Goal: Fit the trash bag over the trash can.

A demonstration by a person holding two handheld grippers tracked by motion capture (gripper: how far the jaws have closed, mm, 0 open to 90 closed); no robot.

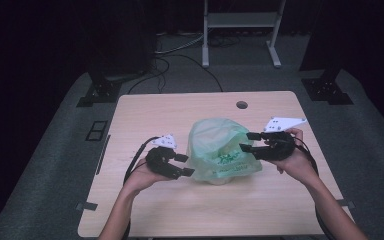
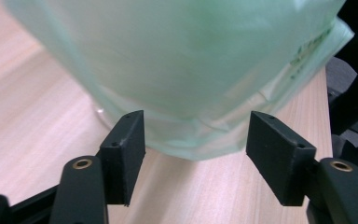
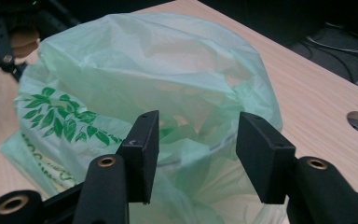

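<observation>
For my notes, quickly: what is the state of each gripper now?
Left gripper: open, holding nothing, jaws at the green bag's edge.
Right gripper: open, holding nothing, bag between the jaws.

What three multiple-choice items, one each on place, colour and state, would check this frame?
1. Where does the bag sit?
A. between the two grippers
B. at the table's far left corner
C. on the floor

2. What colour is the leaf print on the bag?
A. red
B. green
C. blue

3. How do the left gripper jaws stand?
A. clamped on the bag
B. shut with nothing between
C. open, with a gap on each side of the bag's edge

Key: 1 A, the high view shows a gripper on each side of it; 2 B, the right gripper view shows green leaves; 3 C, the left gripper view shows both pads apart.
</observation>
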